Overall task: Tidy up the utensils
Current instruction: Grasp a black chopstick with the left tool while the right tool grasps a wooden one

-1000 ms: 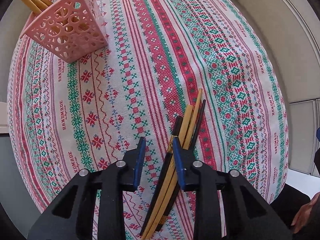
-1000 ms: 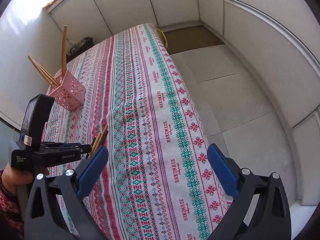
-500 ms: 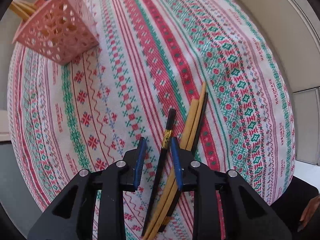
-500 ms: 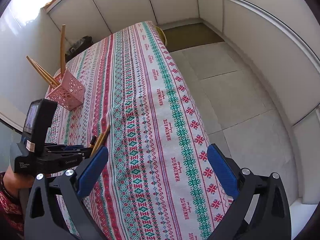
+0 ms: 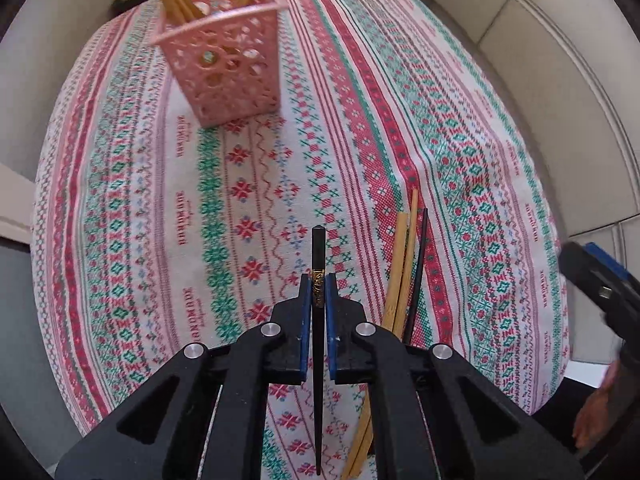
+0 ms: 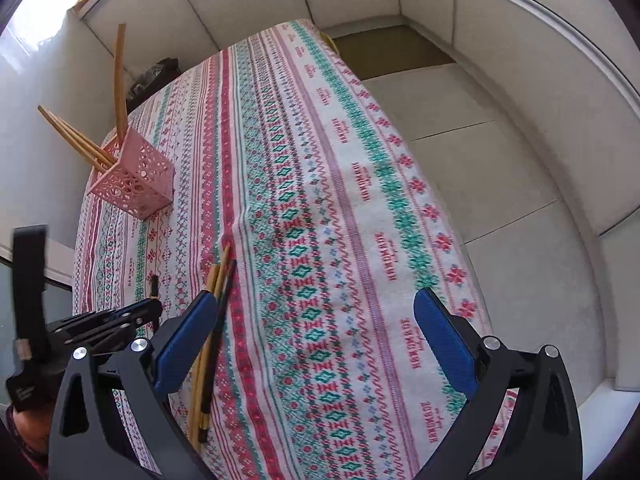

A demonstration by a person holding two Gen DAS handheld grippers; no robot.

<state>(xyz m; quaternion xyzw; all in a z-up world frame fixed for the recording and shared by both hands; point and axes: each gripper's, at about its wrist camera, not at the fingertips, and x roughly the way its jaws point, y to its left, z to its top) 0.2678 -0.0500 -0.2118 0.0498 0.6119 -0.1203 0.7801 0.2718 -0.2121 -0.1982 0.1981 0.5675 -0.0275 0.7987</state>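
Because my left gripper (image 5: pixel 319 296) is clamped on the black chopstick (image 5: pixel 318 276) only near its gold band, with most of the stick trailing back beneath the tool, I judge it could pivot or slip as I carry it toward the pink basket (image 5: pixel 224 64) at the upper left of the left wrist frame. That basket is light and already holds wooden chopsticks (image 5: pixel 176 0), so a clumsy entry could tip it. My right gripper (image 6: pixel 320 344) hangs wide open and empty over the worktop (image 6: pixel 320 184). The remaining chopsticks (image 5: pixel 404 264) lie right of centre. Half a second ago the left gripper was open, straddling the black chopstick among that bundle; now it has closed, the stick sits apart, and the basket looms nearer.
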